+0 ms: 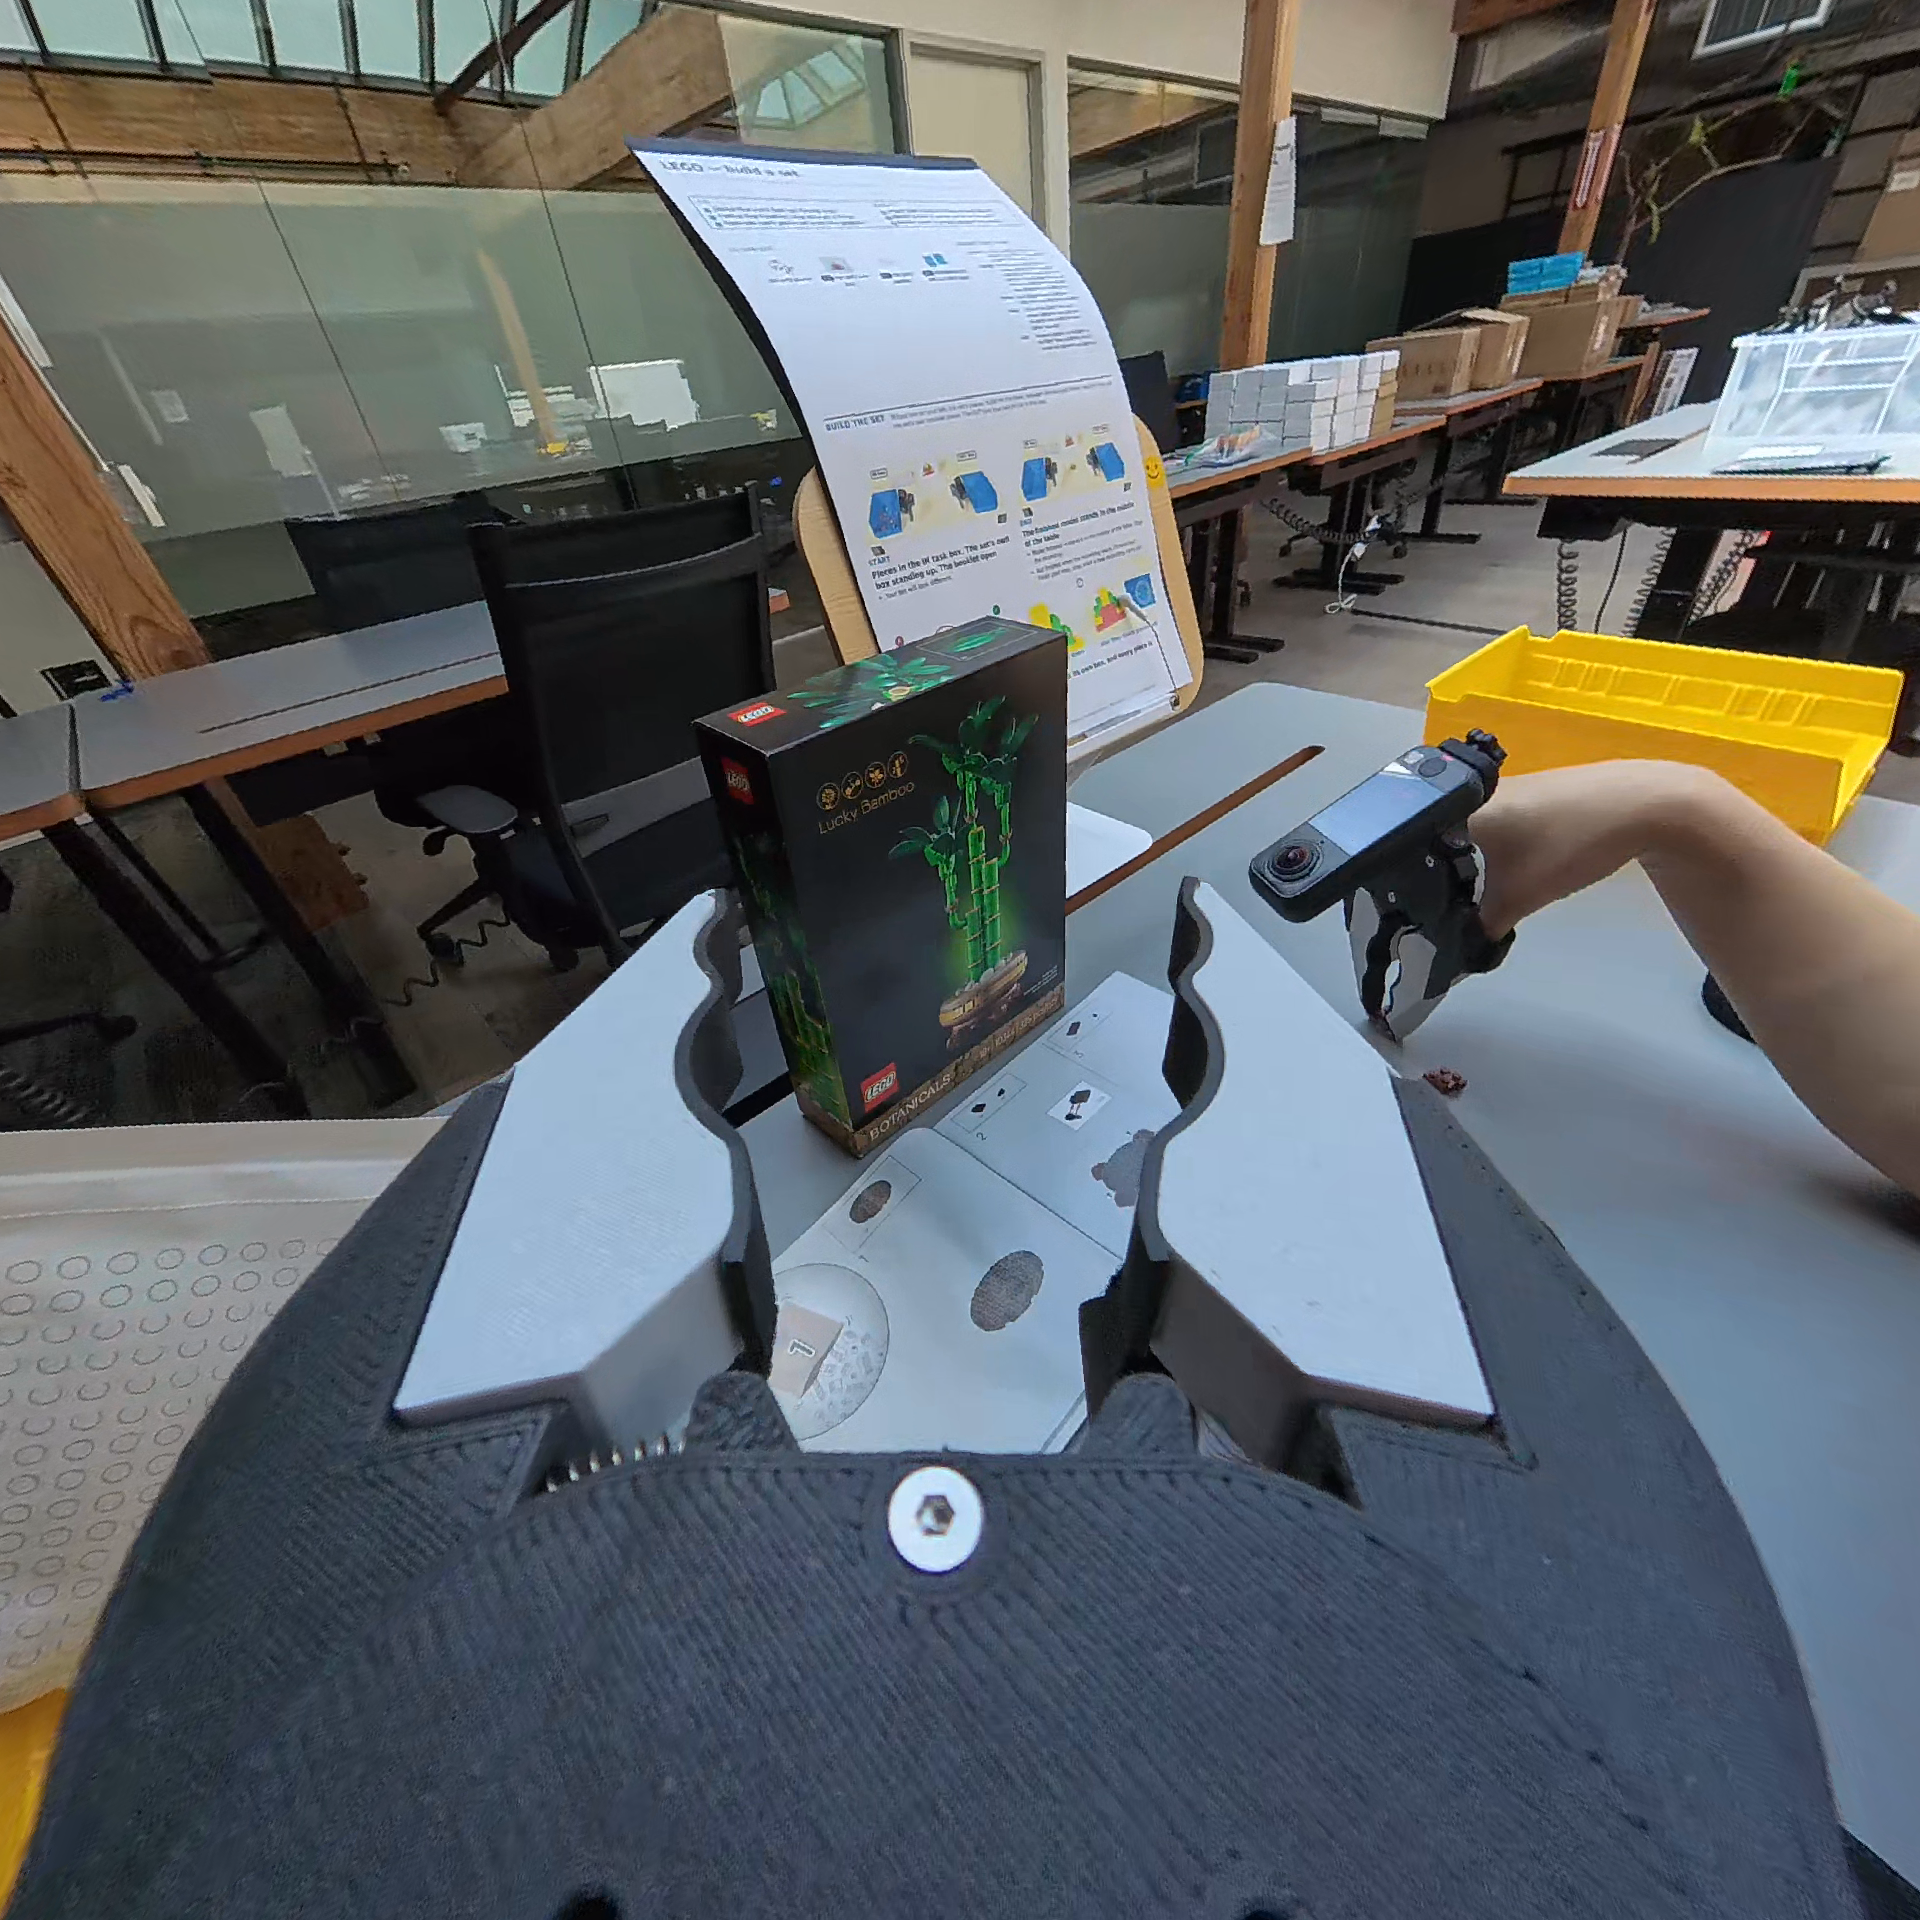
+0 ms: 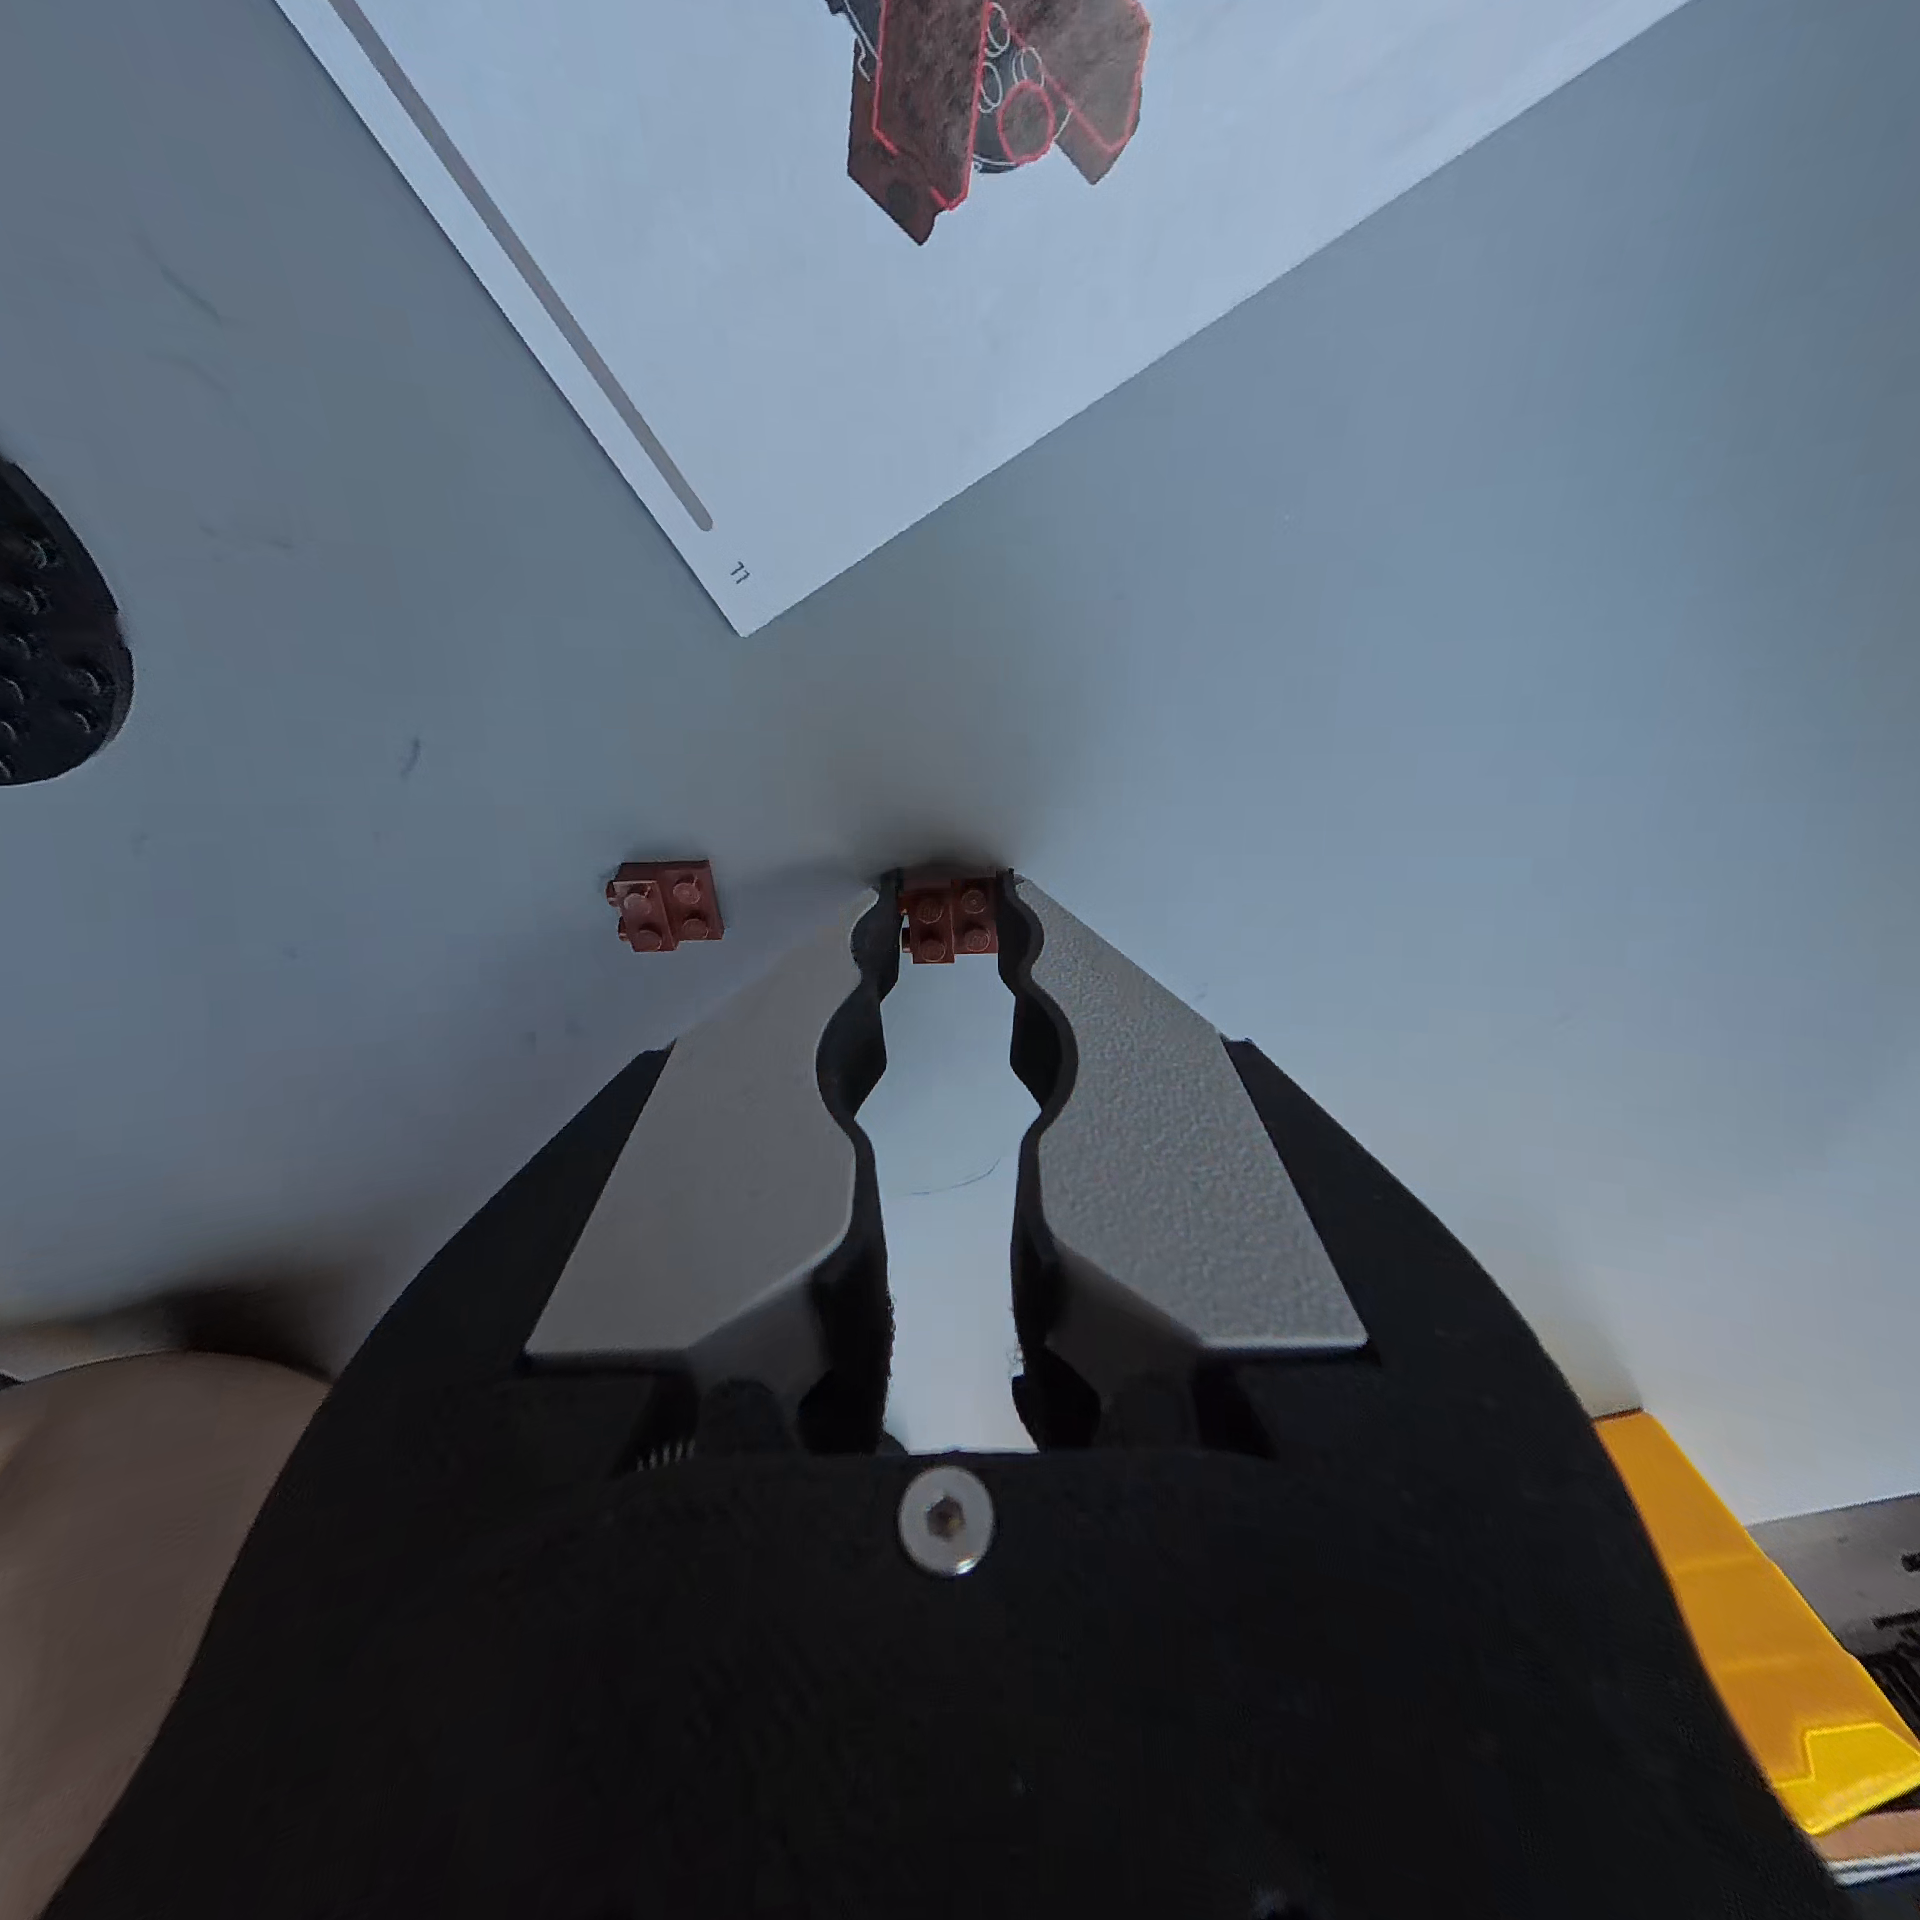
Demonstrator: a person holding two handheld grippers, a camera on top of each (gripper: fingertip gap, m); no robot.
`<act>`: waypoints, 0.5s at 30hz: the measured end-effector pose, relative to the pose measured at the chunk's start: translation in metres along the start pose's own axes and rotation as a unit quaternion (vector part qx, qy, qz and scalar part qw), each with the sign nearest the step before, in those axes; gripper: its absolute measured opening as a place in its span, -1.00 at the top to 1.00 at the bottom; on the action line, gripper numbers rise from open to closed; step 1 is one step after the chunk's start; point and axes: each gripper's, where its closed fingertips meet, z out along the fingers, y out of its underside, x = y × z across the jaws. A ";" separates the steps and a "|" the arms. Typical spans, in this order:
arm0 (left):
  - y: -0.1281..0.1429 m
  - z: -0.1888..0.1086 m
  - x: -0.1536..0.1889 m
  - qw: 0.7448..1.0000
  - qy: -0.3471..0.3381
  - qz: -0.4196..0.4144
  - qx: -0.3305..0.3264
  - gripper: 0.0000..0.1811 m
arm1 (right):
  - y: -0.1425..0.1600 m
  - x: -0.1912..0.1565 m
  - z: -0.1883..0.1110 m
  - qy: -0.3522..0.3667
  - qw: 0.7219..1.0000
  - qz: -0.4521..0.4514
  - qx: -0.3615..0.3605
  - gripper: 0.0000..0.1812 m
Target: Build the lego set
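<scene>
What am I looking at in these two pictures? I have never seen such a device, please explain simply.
A person holds a hand tool with two fingers in each hand; each tool carries a camera looking along its fingers. The left view shows the left gripper open and empty above an open instruction booklet, with the set's box standing upright behind it on the grey table. A yellow bin sits farther right. In that same view you also see the right gripper. Its own view looks down: its fingertips are closed on a small brown brick on the table, a second brown brick lies beside it, apart.
</scene>
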 end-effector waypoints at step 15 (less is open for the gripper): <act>0.006 -0.130 -0.147 0.921 -0.380 0.055 -0.072 0.03 | -0.050 0.041 -0.162 0.205 0.900 0.008 0.383 0.61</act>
